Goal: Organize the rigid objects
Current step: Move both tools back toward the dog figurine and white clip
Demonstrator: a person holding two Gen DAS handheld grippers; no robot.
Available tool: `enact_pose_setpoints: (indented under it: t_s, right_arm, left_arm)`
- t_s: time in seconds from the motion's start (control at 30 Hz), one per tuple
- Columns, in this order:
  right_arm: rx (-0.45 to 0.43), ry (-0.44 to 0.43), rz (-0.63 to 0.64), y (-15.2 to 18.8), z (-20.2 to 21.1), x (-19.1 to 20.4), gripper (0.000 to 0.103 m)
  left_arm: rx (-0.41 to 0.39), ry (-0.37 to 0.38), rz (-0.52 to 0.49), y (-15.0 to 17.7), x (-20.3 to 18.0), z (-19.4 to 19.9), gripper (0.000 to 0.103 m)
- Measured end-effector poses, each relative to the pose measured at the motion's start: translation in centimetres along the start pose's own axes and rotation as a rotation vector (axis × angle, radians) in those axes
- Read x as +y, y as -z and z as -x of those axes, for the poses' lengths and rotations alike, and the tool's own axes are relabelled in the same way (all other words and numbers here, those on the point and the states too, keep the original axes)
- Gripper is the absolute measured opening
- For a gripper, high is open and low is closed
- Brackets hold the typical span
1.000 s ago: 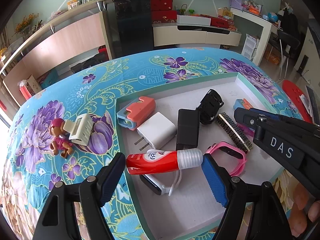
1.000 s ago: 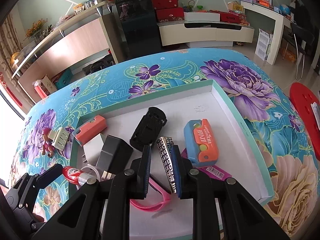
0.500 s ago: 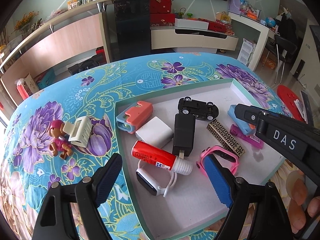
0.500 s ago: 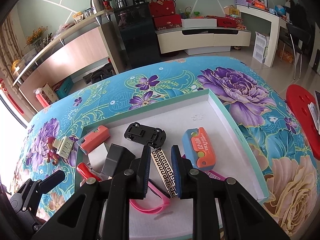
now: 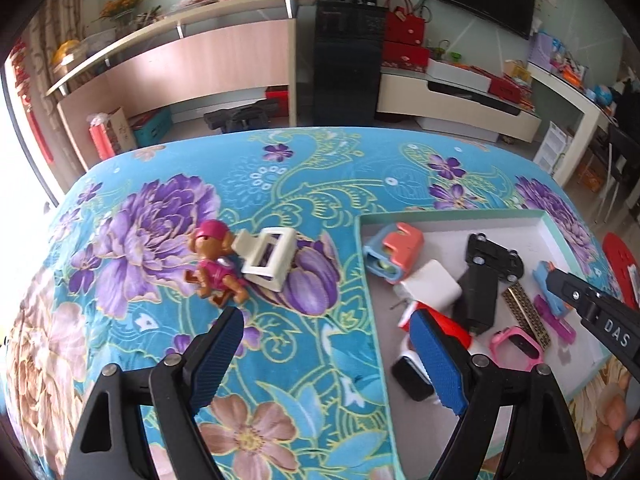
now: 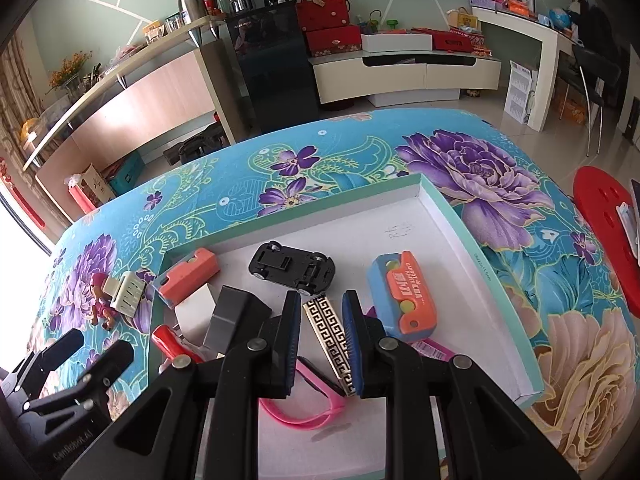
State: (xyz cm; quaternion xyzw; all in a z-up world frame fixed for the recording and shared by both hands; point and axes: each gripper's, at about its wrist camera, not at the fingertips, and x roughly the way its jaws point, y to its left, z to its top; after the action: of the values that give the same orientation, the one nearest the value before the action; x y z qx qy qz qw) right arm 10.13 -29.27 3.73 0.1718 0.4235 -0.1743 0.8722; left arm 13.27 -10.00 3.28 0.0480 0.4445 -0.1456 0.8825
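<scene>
A shallow white tray [image 5: 448,224] [image 6: 452,216] on the flowered cloth holds a red tube [image 5: 448,326], white charger [image 5: 434,286], black adapter [image 5: 478,300], black toy car [image 5: 496,256] [image 6: 292,266], patterned bar [image 6: 330,332], pink watch [image 5: 516,346] and blue-orange cases [image 6: 404,296]. Outside the tray lie a toy figure [image 5: 214,272] and a cream hair clip [image 5: 268,258]. My left gripper [image 5: 328,352] is open and empty, above the tray's left edge. My right gripper [image 6: 322,334] hovers over the patterned bar, jaws narrowly apart on either side of it.
The table's far edge drops to a tiled floor with a counter, black cabinet and low white unit behind. A red stool [image 6: 604,232] stands at the right. The left gripper's body [image 6: 60,376] shows at lower left in the right wrist view.
My left gripper let go of the red tube, which now lies in the tray, and swung left toward the toy figure and clip. The right gripper stayed over the patterned bar.
</scene>
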Motion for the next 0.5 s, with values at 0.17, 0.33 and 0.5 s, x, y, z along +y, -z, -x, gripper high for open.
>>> enact_pose_setpoints:
  t_s: [0.17,0.33,0.5]
  right_arm:
    - [0.0,-0.042,0.063,0.3,-0.3,3.0,0.027]
    - [0.007,-0.082,0.092,0.6,-0.8,5.2,0.042]
    - [-0.004,-0.091,0.095,0.7,-1.0,6.6,0.065]
  left_arm:
    - [0.002,-0.083,0.128,-0.2,4.4,-0.2,0.103]
    - [-0.006,-0.122,0.198,0.0,6.8,-0.1,0.103]
    - [0.0,-0.144,0.231,0.2,8.1,-0.4,0.103]
